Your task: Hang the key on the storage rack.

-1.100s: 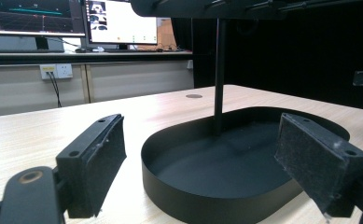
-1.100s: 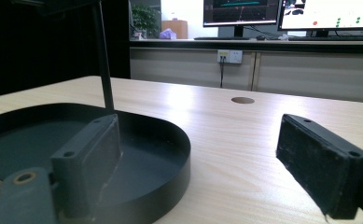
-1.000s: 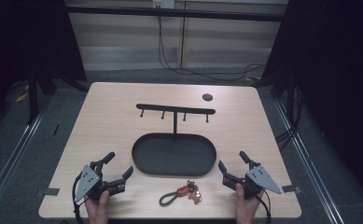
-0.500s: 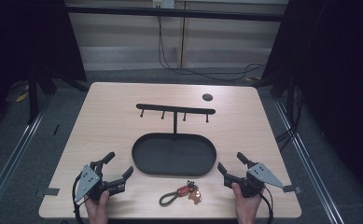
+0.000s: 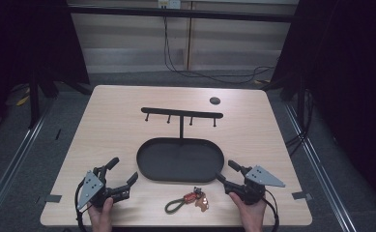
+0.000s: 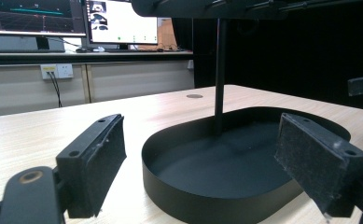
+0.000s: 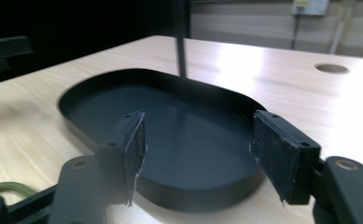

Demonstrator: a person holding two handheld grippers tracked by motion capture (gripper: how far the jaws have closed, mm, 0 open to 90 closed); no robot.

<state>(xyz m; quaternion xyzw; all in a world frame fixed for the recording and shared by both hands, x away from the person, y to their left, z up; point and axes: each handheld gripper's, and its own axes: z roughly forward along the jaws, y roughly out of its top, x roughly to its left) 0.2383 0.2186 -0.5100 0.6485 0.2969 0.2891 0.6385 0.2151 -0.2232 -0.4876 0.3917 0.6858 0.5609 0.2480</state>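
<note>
At the near edge of a pale wooden table [image 5: 113,125], a person's two hands each hold a gripper. The left gripper [image 5: 121,175] rests at the near left, its jaws wide apart and holding nothing. The right gripper [image 5: 228,172] sits at the near right; its jaws have just been closing partway, yet nothing lies between them and a clear gap remains. Between the two grippers, close to the table's front edge, lies a small keychain [image 5: 188,201] with an olive-green cord loop and orange-brown tags; it sits just left of the right gripper, apart from it. Just beyond it is a black oval tray [image 5: 147,166], from whose far side a thin post rises to a hook rack [image 5: 181,112] with short pegs hanging down. Farther back, a round cable hole [image 5: 215,100] marks the table. To take the keychain well, the right gripper would likely need to turn toward it, lower its jaws around the cord loop and close firmly before lifting.
</note>
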